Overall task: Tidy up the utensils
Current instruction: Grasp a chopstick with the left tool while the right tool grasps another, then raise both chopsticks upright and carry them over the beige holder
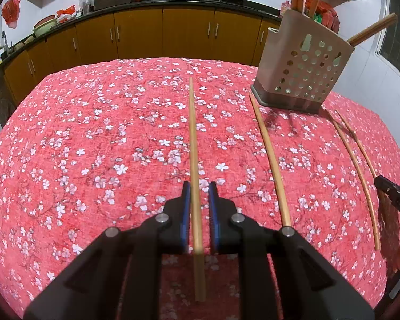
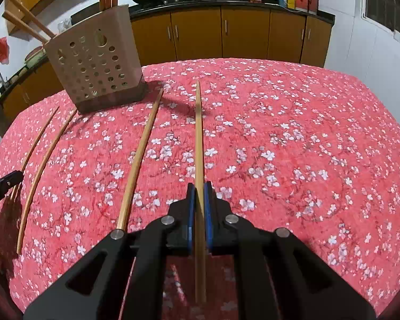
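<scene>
The left claw is straddling a chopstick lying on the floral desk, its pads apart with a gap on the right side; the right claw is sitting pressed together on its own chopstick; the right view alone is showing the window wall, the left view alone the holder's far side; loose chopsticks are lying near the holder.
</scene>
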### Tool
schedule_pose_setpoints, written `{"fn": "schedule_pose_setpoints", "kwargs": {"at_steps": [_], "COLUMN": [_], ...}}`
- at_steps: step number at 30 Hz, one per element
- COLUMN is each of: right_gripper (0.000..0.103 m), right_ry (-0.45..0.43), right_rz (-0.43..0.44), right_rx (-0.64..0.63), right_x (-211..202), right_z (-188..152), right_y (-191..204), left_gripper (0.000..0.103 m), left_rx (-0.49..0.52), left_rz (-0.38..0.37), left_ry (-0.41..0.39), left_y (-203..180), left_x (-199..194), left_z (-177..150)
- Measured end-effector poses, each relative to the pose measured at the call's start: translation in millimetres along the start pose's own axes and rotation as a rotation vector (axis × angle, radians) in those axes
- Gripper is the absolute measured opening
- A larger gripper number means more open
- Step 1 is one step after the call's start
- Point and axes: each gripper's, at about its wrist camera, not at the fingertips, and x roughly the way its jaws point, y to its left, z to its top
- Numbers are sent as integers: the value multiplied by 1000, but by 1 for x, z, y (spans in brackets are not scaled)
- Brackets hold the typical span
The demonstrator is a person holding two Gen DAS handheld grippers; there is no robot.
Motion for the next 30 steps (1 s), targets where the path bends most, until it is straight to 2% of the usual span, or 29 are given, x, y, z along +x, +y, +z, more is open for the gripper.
{"fn": "schedule_pose_setpoints", "kwargs": {"at_steps": [12,17,20,30], "right_gripper": [8,8,8,8], "right_ry": [-4,0,-48,-225], "right_rz": [6,17,31,37], "right_rx": [-1,9,16,40], "right_x": [-2,-5,-21,-77], "right_z": [-3,-2,-1,25], "right_y": [-2,-4,-7,-18], "left_gripper": [15,8,8,8], "left_rx": [8,17,10,3], "left_rz": [2,15,6,-21], "left_ry": [0,9,19,-105], "left_y": [1,2,6,15], "left_x": [-4,-5,-10,-65], "left_z": [-4,-4,-3,18]}}
